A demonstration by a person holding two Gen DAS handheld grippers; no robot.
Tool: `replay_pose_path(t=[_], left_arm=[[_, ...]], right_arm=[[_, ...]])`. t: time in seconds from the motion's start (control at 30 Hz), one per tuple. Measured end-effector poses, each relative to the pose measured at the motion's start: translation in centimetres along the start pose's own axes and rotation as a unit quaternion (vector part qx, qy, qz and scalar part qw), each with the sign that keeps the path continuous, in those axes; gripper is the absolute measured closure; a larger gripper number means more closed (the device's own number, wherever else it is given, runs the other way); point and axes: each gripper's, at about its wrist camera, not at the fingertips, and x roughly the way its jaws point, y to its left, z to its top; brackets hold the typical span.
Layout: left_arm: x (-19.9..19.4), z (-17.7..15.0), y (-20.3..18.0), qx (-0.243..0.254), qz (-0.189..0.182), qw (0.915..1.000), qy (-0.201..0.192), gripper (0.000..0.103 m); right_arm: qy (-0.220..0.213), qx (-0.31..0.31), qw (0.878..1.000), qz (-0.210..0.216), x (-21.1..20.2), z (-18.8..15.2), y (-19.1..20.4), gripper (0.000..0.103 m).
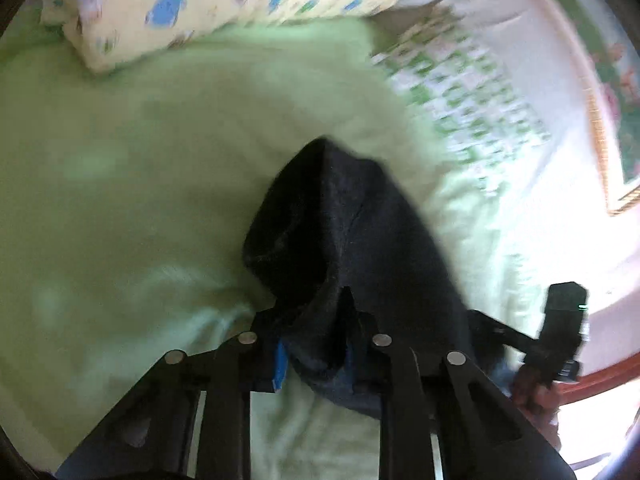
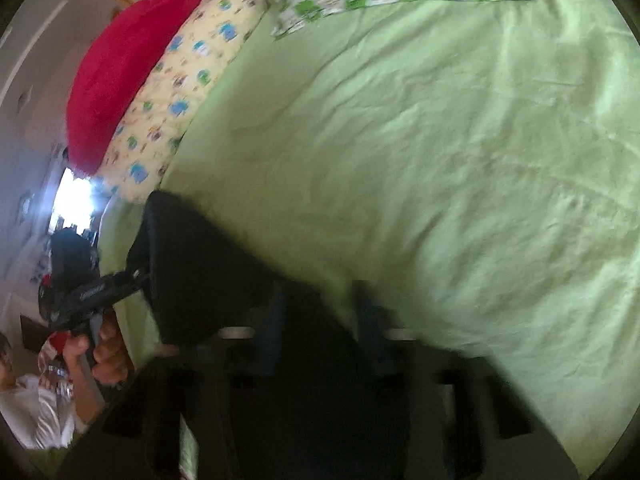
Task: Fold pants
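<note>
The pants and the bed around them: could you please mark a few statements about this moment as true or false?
1. The pants are dark, nearly black. True.
2. The left gripper has its jaws closed on the pants. True: dark cloth is bunched between the blue pads.
3. The bedsheet is plain white. False: it is light green.
4. A red pillow lies beside the yellow printed pillow. True.
5. The pants lie folded in a neat flat rectangle. False: they are bunched up and lifted by the grippers.
6. The right gripper is out of sight in the left wrist view. False: it shows at the right edge, held in a hand.
</note>
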Motion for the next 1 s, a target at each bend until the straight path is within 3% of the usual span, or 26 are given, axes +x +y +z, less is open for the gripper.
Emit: replay_pose_path(t=[0.13, 0.23, 0.33, 0.47, 0.53, 0.6, 0.63, 0.7, 0.73, 0.77, 0.8, 0.87, 1.0], left_arm=[[-8.3, -0.9, -2.6, 0.038, -0.094, 0.9939, -0.044, 0.083], [-12.2, -1.6, -2.6, 0.06, -0.126, 0.9886, -0.057, 0.084], [-11.2, -1.8, -0.6, 0.064, -0.076, 0.9941, -0.045, 0.084], [-5.8, -1.4, 3.8, 0.048, 0.023, 0.9986, 0.002, 0.082], [-4.3, -1.5, 5.0, 0.042, 0.047, 0.9978, 0.023, 0.079], [-5.2, -2.0, 4.7, 0.048, 0.056, 0.9973, 0.002, 0.069], [-6.0, -2.2, 4.3, 0.058, 0.078, 0.9951, -0.016, 0.058], [-7.7, -2.5, 3.5, 0.068, 0.114, 0.9898, -0.052, 0.045], [-8.5, -2.7, 3.1, 0.071, 0.113, 0.9889, -0.066, 0.045], [-9.0, -2.7, 2.7, 0.072, 0.107, 0.9892, -0.07, 0.045], [-9.2, -2.9, 2.1, 0.075, 0.101, 0.9896, -0.07, 0.045], [-9.4, -3.1, 0.5, 0.092, 0.091, 0.9891, -0.069, 0.045], [-8.0, -5.2, -4.4, 0.134, 0.058, 0.9882, -0.045, 0.042]], right_arm=[[-0.054, -0.03, 0.998, -0.007, -4.3, 0.1, 3.0, 0.091], [-0.1, -0.03, 0.994, 0.022, -7.0, 0.2, 4.1, 0.091], [-0.103, -0.035, 0.994, 0.028, -6.2, 0.1, 4.9, 0.094], [-0.1, -0.035, 0.993, -0.044, -1.8, -0.7, 4.7, 0.094], [-0.093, -0.007, 0.994, -0.062, -0.5, -1.3, 3.6, 0.094], [-0.103, 0.019, 0.993, -0.057, -1.6, -2.5, 2.6, 0.094], [-0.114, 0.024, 0.992, -0.052, -2.9, -3.4, 2.3, 0.093], [-0.141, 0.031, 0.989, -0.044, -5.8, -5.5, 2.1, 0.083], [-0.157, 0.037, 0.986, -0.044, -7.5, -6.8, 1.9, 0.076], [-0.173, 0.045, 0.983, -0.047, -9.0, -8.1, 1.6, 0.06], [-0.194, 0.053, 0.978, -0.052, -10.5, -9.5, 1.3, 0.05], [-0.223, 0.066, 0.97, -0.064, -13.0, -12.0, 0.8, 0.049], [-0.241, 0.117, 0.959, -0.094, -16.7, -16.5, -1.6, 0.049]])
